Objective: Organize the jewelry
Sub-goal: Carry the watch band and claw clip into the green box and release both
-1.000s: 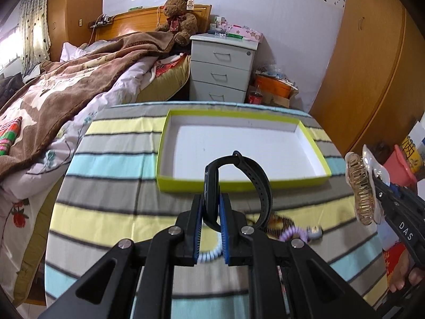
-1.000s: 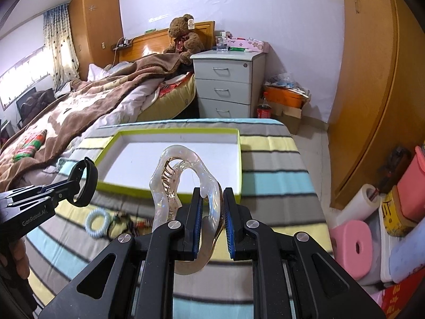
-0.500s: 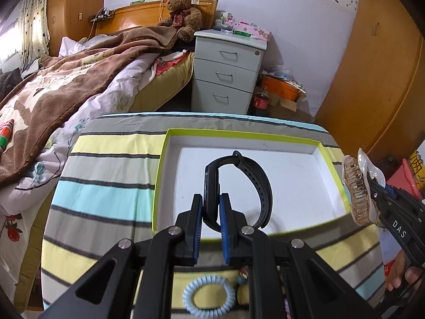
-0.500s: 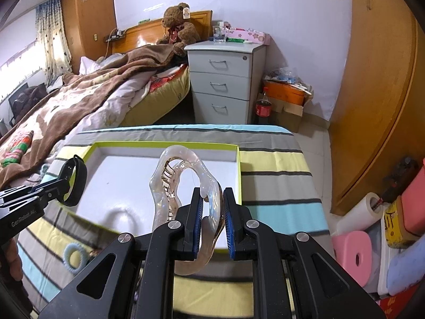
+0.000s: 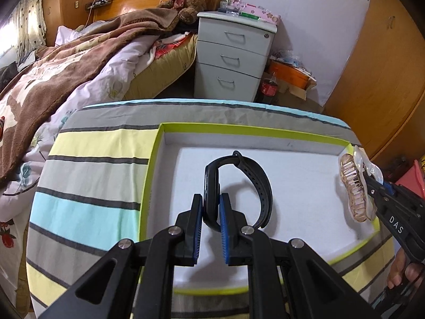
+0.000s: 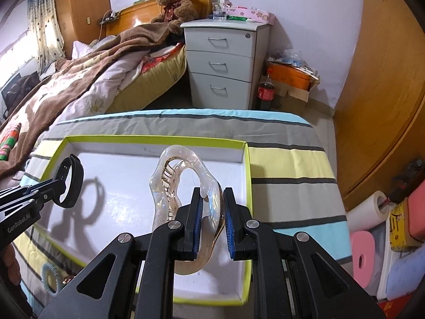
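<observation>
Both loads now above the white tray (image 5: 265, 129), no longer over striped cloth (image 5: 87, 212). Left gripper (image 5: 211, 206) pinching black wristband (image 5: 255, 186) at frame centre; right gripper (image 6: 211, 207) pinching clear hair claw (image 6: 186, 186). Ready for release.

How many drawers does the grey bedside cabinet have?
3. The top drawer, the middle drawer and the bottom drawer are stacked one under another on the front of the grey bedside cabinet, beside the bed. None looks hidden.

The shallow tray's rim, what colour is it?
Lime green around a white inside; the shallow tray shows best in the left wrist view.
</observation>
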Tool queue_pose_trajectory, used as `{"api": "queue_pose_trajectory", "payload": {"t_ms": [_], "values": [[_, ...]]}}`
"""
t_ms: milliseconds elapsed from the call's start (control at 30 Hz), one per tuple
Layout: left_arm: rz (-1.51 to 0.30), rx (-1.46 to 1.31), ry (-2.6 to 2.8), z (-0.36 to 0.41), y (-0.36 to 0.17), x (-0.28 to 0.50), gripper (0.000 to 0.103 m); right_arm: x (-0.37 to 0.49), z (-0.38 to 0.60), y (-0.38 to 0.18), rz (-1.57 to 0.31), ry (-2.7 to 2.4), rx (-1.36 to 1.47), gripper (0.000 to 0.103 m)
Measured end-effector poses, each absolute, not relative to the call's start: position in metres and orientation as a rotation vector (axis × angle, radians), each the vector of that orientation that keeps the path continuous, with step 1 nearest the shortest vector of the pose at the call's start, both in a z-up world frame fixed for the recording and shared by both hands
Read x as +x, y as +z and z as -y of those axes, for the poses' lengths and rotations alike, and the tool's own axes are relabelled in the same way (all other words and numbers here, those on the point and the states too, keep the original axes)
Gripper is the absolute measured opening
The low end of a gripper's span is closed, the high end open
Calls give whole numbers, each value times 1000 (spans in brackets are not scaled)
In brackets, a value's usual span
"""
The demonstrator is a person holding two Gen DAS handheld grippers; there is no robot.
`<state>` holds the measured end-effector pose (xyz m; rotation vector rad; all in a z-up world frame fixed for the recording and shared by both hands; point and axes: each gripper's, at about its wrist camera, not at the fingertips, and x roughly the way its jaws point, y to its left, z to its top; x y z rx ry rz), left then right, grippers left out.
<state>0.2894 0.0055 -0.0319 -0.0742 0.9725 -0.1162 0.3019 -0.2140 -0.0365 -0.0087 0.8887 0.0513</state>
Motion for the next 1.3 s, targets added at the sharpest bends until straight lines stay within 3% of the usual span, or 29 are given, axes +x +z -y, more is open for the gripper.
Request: {"api": "queue_pose_trajectory", "payload": {"t_ms": [900, 1300], "values": [[-1003, -52, -95, 1, -48, 301, 14, 322, 215, -53, -920, 26, -22, 16], [-1011, -73, -97, -2, -44, 299, 33, 322, 218, -48, -902, 21, -12, 18]]}}
